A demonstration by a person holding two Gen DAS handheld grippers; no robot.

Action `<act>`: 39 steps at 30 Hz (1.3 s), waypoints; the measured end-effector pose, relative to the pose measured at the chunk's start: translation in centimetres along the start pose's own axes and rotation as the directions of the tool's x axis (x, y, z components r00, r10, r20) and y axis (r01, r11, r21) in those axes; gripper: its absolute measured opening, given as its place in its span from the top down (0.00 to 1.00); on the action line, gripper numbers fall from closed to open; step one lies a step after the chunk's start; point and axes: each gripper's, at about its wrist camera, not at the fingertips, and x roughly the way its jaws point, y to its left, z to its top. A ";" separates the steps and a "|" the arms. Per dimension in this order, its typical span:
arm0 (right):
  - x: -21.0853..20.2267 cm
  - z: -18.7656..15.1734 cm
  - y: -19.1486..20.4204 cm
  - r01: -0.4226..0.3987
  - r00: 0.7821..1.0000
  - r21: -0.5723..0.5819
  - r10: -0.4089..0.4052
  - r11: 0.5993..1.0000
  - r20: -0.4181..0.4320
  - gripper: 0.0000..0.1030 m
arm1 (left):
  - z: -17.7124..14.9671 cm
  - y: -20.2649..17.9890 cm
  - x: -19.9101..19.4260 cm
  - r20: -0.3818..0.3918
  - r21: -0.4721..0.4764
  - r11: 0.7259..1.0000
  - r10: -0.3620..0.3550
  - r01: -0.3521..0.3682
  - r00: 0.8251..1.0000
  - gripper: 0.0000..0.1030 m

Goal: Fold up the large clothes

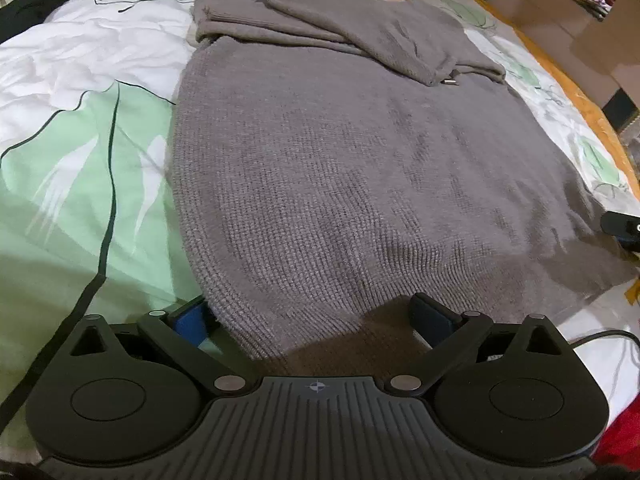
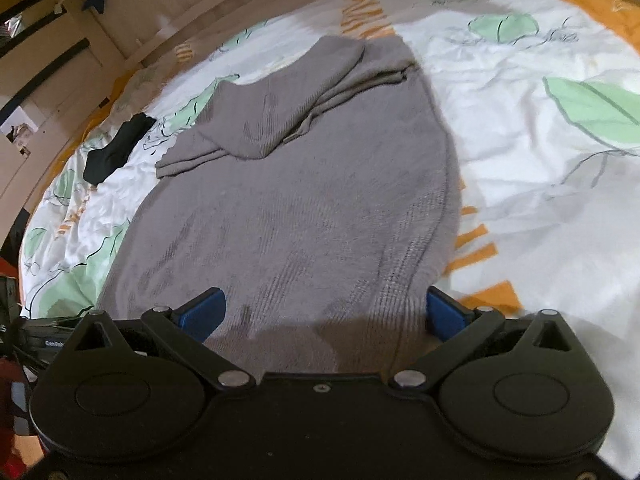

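A large grey knit sweater (image 1: 340,168) lies flat on the bed, its sleeves folded across the far end (image 1: 360,28). My left gripper (image 1: 312,312) is open at the sweater's near hem, its jaws wide apart around the left corner. The right wrist view shows the same sweater (image 2: 288,216) with folded sleeves (image 2: 288,112). My right gripper (image 2: 324,312) is open at the near hem, its jaws spanning the right corner of the cloth. The other gripper's black body (image 1: 624,226) shows at the left view's right edge.
The bed has a white sheet with green leaf prints (image 1: 80,168) and orange marks (image 2: 484,256). A black garment (image 2: 116,148) lies on the bed's far left. Cardboard boxes (image 1: 580,12) and a wooden bed edge stand beyond.
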 end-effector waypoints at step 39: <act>-2.0 12.2 -2.7 -0.300 0.885 0.036 0.264 0.953 0.384 0.85 | 11.4 5.2 -7.9 0.610 -0.130 0.934 -0.188 0.332 0.769 0.93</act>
